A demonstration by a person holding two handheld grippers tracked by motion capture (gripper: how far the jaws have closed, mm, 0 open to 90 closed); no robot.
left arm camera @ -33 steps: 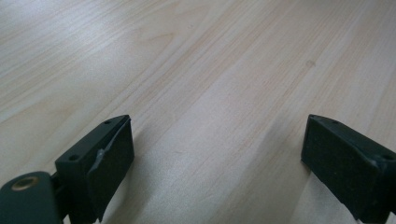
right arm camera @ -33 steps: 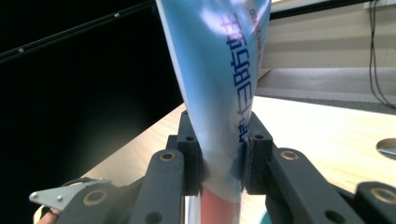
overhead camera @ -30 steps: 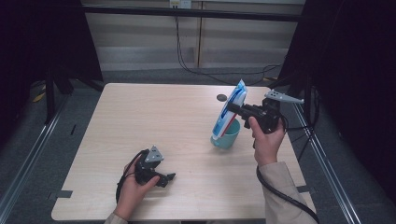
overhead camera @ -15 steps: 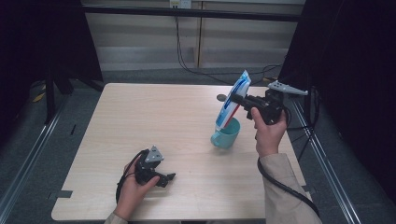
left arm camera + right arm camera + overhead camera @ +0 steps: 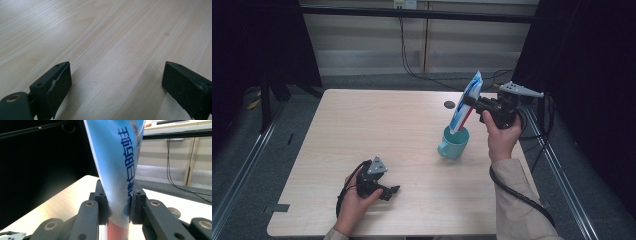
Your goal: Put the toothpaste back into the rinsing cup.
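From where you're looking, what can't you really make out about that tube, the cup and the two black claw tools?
- Toothpaste tube: its lower end is hidden behind the mug's rim in the high view, so whether it touches bottom is unknown; the right gripper jaws cover it in the right gripper view.
- Teal mug: contents not visible from the high view.
- Tube lettering: cut off by the top edge in the right gripper view.
- Left gripper: bodywork cropped at the bottom edge.
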